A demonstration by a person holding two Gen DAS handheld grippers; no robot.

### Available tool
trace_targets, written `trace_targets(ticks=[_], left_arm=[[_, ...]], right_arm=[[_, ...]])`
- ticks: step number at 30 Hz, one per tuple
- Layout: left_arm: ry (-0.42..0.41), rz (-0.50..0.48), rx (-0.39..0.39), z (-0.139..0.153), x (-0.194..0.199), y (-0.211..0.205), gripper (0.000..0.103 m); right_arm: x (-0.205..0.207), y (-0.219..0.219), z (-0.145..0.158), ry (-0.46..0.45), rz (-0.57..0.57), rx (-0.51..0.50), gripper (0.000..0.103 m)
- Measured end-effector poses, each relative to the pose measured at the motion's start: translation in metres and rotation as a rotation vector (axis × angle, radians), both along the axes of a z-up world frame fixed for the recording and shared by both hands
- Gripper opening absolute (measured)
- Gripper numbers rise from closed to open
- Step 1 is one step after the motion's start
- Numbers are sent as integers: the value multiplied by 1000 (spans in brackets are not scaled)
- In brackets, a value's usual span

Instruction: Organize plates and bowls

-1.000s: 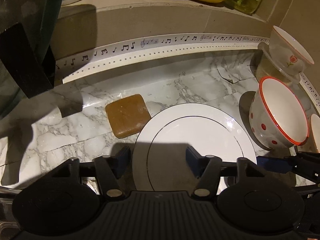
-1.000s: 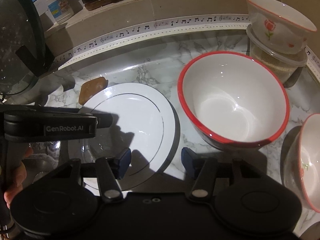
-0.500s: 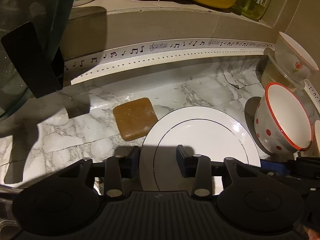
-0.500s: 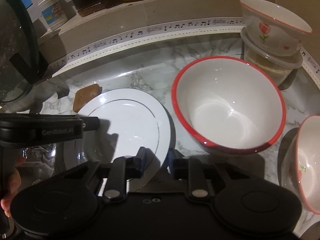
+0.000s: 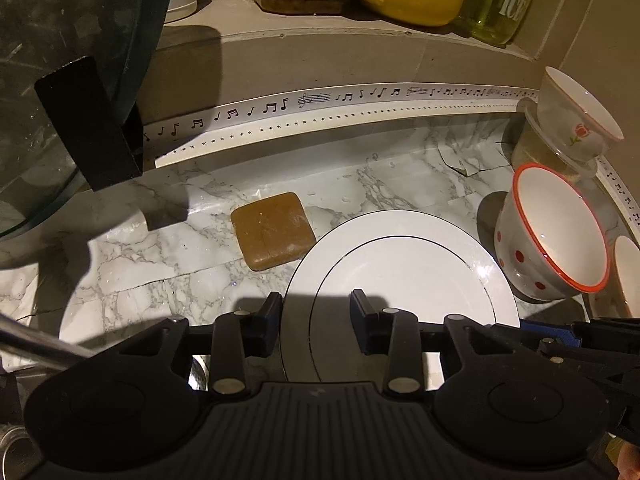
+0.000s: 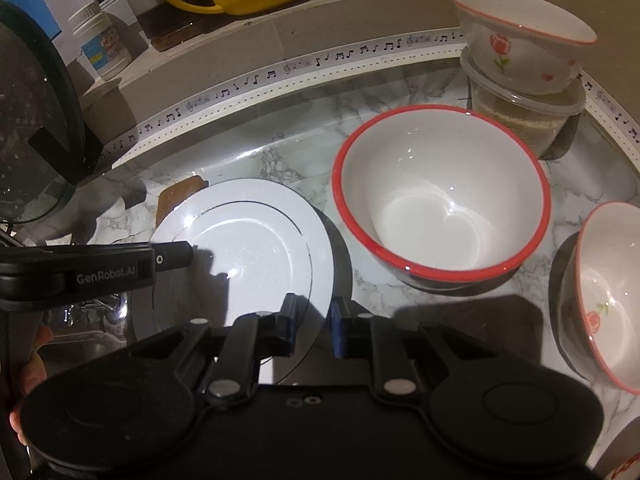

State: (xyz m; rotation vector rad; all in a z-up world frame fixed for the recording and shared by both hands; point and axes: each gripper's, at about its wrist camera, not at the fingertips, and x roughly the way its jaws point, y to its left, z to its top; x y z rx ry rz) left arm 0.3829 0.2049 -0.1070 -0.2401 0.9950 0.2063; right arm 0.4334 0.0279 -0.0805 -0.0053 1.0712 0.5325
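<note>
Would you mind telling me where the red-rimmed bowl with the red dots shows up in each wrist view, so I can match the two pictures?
Left wrist view: the red-rimmed bowl sits at the right edge, seen from the side with its red dots showing, right of the white plate.
Right wrist view: the same bowl fills the centre-right, seen from above.
Shared landmark: the music-note strip along the back of the marble counter.

"GenRobot.AI" is printed in white on the black left gripper (image 6: 176, 258). "ICE" stands on the green bottle (image 5: 502, 4), far right on the ledge.
</note>
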Motion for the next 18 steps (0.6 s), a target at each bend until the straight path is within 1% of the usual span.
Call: trace_targets(ticks=[11,18], left_arm=[[12,-39,-15,22,-21,-18,35],[14,-55,-24,34,-39,-32,35]], right_arm=[[-24,-12,25,-5,-18,-7,17],[-47,-20,38,-16,-36,-19,17]])
